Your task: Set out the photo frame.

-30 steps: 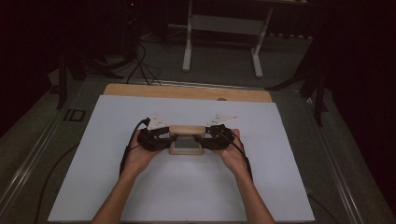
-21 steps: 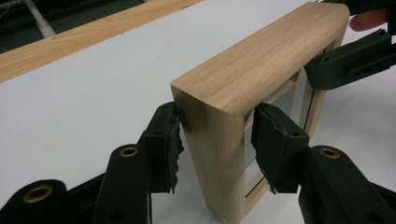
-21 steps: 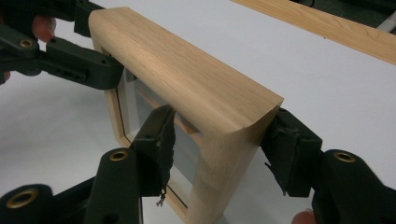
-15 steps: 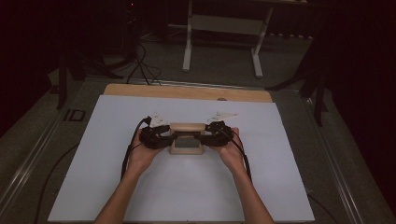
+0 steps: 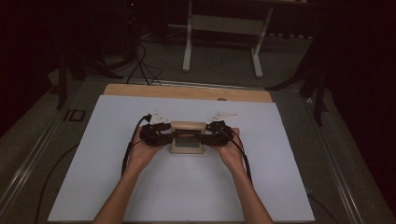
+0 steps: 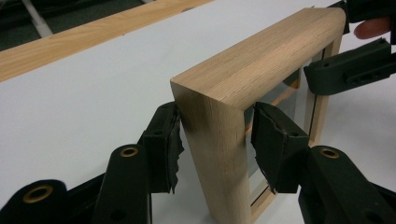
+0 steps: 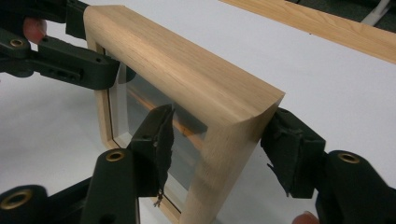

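Forearms: two bare forearms come in from the near edge of the table in the high view, one hand on each gripper.
Left gripper [image 6: 212,140]: jaws straddle the left upright of the wooden frame [image 5: 187,137]. The outer pad lies against the wood; the inner pad stands just off it with a thin gap showing. Not clamped, loose about the post.
Right gripper [image 7: 219,149]: jaws straddle the right upright and have just been opening, with the post between them. Gaps show on both sides of the wood; grip let go.
Frame, place: stands on edge on the white board [image 5: 93,154], near its middle, between the two grippers, bottom rail on the board.
Frame, axis: long axis runs left to right across the table, level. The open face looks toward the person, tipped a little upward; the back faces the far side.
Frame, looks: pale oak with visible grain, deep section, rounded outer corners, mitred joints. A clear pane sits recessed inside, with a thin inner lip around it.
Far edge: a bare wooden strip [image 5: 187,92] runs along the board's far side.
Beyond: dark floor, cables, and a pale stand [image 5: 222,28] well behind the table.
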The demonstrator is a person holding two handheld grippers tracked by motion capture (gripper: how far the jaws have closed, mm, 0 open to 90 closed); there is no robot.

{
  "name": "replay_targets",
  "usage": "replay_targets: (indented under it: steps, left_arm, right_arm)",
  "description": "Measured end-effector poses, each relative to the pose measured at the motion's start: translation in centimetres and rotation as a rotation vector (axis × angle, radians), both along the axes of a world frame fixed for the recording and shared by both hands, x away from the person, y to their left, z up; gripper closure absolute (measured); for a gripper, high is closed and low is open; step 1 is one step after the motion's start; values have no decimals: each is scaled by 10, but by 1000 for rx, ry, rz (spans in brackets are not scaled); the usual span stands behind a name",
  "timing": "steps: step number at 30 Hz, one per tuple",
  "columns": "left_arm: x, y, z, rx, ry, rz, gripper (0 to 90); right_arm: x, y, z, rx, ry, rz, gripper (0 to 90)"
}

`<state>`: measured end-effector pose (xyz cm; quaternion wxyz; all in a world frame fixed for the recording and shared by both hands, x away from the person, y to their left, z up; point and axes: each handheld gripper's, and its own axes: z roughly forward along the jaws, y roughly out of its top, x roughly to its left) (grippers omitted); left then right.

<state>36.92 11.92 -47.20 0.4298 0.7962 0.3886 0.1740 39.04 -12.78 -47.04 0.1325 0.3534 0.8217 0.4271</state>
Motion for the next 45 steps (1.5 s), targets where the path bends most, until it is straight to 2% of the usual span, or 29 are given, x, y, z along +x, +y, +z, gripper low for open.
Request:
replay_targets:
  steps: [5,16,29,34,45]
  left_arm:
    - [0,2,0,4,15,1,523]
    - [-2,2,1,13,19,4,536]
    - [0,4,0,-2,26,-1,531]
    - [-1,4,0,-1,36,12,489]
    - [-12,13,7,-14,34,17,466]
  right_arm:
    - [0,0,0,4,1,3,432]
    - [0,0,1,10,-5,2,461]
    - [-2,0,1,-3,-1,9,428]
    - [-4,-1,3,-2,-6,17,401]
    - [-9,-9,8,3,-16,13,383]
